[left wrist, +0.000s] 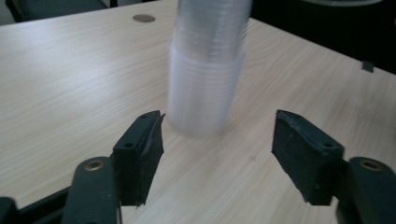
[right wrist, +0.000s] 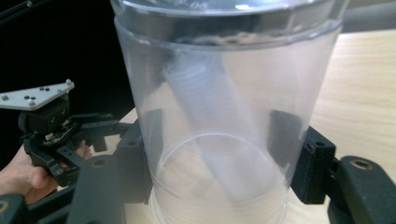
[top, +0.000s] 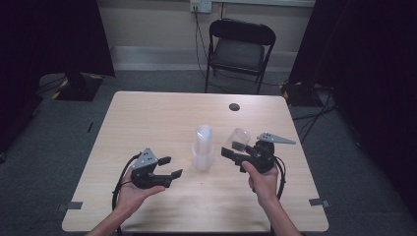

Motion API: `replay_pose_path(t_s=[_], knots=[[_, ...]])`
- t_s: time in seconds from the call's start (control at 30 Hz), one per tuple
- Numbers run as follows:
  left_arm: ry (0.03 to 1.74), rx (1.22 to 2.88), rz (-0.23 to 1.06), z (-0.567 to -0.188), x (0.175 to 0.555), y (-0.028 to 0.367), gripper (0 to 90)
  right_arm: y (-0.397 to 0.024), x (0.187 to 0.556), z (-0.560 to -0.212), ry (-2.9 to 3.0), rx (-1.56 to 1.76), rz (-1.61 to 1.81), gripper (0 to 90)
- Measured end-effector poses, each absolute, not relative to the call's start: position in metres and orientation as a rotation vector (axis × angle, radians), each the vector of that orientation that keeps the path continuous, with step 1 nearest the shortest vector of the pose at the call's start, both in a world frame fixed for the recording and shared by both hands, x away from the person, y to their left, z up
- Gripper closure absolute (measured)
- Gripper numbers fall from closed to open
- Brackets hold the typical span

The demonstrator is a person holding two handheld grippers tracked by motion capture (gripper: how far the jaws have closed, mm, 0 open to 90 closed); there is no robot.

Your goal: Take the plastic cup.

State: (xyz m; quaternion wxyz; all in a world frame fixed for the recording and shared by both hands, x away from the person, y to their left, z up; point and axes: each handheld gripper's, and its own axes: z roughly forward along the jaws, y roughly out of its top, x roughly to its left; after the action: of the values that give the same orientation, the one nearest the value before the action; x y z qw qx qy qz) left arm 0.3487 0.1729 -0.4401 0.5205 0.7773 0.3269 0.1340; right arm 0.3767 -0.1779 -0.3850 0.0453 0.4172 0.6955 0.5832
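High view: tabletop carries a stack of clear cups between the tools. Right tool pinches a single clear cup, lifted just right of the stack; thin plastic could buckle or slip if squeezed unevenly. Left tool, jaws spread and empty, points at the stack from its left and might knock it over
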Motion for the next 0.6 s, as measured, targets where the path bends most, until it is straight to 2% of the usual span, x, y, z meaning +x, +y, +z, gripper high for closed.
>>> replay_pose_path(t_s=[0.27,0.43,0.6], knots=[[0.709,1.842,0.311,-0.438,0.345,0.136,37.3,-0.177,0.367,-0.396,2.16,1.335,1.824,36.0],[0.632,1.847,0.285,-0.444,0.341,0.112,44.6,-0.177,0.36,-0.402,2.177,1.365,1.828,36.0],[0.608,1.808,0.311,-0.446,0.33,0.108,56.6,-0.174,0.356,-0.405,2.207,1.384,1.831,36.0]])
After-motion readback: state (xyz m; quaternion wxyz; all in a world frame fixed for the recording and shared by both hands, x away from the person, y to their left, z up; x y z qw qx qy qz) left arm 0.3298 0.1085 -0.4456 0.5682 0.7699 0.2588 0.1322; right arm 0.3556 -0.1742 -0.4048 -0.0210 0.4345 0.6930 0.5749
